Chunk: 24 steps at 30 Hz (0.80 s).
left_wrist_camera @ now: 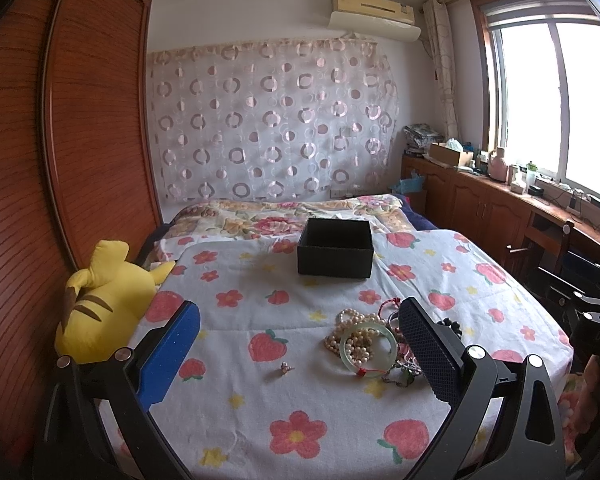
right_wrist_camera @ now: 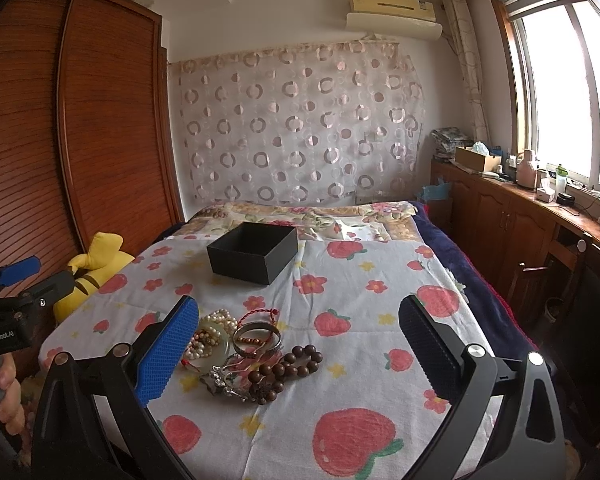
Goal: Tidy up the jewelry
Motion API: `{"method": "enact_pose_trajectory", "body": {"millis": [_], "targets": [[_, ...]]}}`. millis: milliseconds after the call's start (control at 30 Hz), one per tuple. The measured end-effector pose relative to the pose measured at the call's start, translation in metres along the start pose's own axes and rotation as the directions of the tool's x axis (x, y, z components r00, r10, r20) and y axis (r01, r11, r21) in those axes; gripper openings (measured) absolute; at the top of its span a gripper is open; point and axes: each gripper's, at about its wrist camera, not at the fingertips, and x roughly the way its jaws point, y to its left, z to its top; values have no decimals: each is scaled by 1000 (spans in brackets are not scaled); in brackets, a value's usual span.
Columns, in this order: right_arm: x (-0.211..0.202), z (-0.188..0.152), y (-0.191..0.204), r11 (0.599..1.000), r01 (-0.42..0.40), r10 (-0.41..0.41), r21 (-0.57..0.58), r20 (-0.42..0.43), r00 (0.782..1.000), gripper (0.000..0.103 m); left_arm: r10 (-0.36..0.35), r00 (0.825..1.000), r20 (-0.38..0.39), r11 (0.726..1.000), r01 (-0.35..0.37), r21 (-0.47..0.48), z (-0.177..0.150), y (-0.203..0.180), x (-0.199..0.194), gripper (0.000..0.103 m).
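Both tools are held wide open and empty over the bed: the left gripper (left_wrist_camera: pixel 300 344) and the right gripper (right_wrist_camera: pixel 300 344). The jewelry pile (right_wrist_camera: pixel 240 356) lies on the strawberry sheet (right_wrist_camera: pixel 340 392), well short of the open black box (right_wrist_camera: pixel 254 252). A tangle is expected here: the pearl strand (left_wrist_camera: pixel 350 336) is limp and likely to snag, while the green bangle (left_wrist_camera: pixel 366 350) looks stiff, smooth and breakable, best pinched across its rim. The wooden bead bracelet (right_wrist_camera: pixel 288 368) sits at the pile's outer edge and would be lifted most cleanly. A tiny ring (left_wrist_camera: pixel 286 367) lies apart, hard to grip on soft cloth. Open sheet is seen between pile and box; the yellow plush toy (left_wrist_camera: pixel 104 304) sits at the bed's left edge.
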Motion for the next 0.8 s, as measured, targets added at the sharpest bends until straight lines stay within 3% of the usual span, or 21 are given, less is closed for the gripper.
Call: {"method": "enact_pose_trajectory", "body": {"millis": [233,400,567,667,800], "targets": [[9,-11,3,999,-39,38,-33,-47,998,101,-15,998,-60,1000,14,-13,-11,4,16,96],[35,-24,-11,997,-66,59,-50,-130,990,82,-38,993,-113,999,36,-21,-28,9,40,96],[67,-44,-22,992,-117,106,-35,-238,966,66,-64,984,-169,998,62,-18,-43,9,59,96],[89,-55,-21,987,-159,149,-8,-306,940,54,-71,979,-193,997,69,-17,-52,10,67,96],[110,-64,-19,982,-186,183,25,-360,915,50,-70,974,-216,998,69,-11,-60,9,76,96]]}}
